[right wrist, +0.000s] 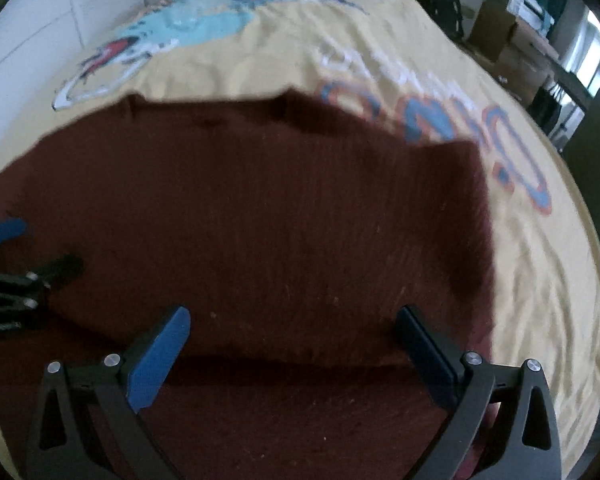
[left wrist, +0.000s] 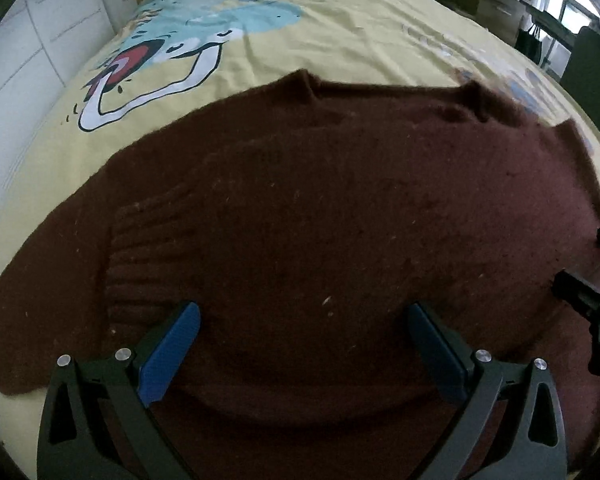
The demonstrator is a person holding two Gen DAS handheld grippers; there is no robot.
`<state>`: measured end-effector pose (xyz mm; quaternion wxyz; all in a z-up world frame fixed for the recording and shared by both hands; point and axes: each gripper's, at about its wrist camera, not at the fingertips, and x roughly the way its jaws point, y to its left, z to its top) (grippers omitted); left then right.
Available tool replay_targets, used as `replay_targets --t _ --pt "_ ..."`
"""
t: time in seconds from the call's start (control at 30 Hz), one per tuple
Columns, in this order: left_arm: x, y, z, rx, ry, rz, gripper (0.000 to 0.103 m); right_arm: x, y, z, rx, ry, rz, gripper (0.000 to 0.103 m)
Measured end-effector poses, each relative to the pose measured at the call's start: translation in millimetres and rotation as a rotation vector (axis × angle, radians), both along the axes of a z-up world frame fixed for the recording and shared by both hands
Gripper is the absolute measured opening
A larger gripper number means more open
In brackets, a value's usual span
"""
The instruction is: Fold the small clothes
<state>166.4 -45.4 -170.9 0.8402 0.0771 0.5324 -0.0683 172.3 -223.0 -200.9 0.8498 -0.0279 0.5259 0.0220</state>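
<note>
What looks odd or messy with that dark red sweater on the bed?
Nothing stands out. The sweater lies fairly flat on the yellow bedspread, flecked with pale lint, neither torn nor bunched. Both grippers, left and right, are open above it.

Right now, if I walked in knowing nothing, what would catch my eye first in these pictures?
A big dark maroon knitted sweater lies spread flat across the middle of a pale yellow bedsheet, whose bright blue and red cartoon print shows beyond the collar. In front, the left gripper and the right gripper hover over the sweater's near hem, blue-padded jaws wide open and holding nothing.
</note>
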Motion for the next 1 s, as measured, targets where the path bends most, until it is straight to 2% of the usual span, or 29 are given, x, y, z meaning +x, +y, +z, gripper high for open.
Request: replay_targets --t 0.07,0.23,0.43,0.77,1.0 --pt "-2.0 6.4 -0.8 0.001 -0.003 -0.003 0.102 -2.6 -4.9 -8.5 0.016 -0.003 -0.003 0.103" --pt "-2.4 23.6 -0.4 0.019 -0.003 0.007 0.102 -5.9 -27.0 -6.7 0.049 -0.025 -0.040 0.103" --pt "-9.0 24.8 -5.0 0.026 -0.009 0.004 0.103 -9.6 -46.4 -13.8 0.108 -0.026 -0.081 0.103" --pt "-15.5 23.3 -5.5 0.015 -0.066 0.012 0.102 -15.9 -42.4 -20.2 0.097 -0.063 -0.084 0.103" --pt "-14.9 24.1 8.0 0.007 -0.037 -0.005 0.102 -17.0 -41.6 -5.4 0.093 -0.050 -0.080 0.103"
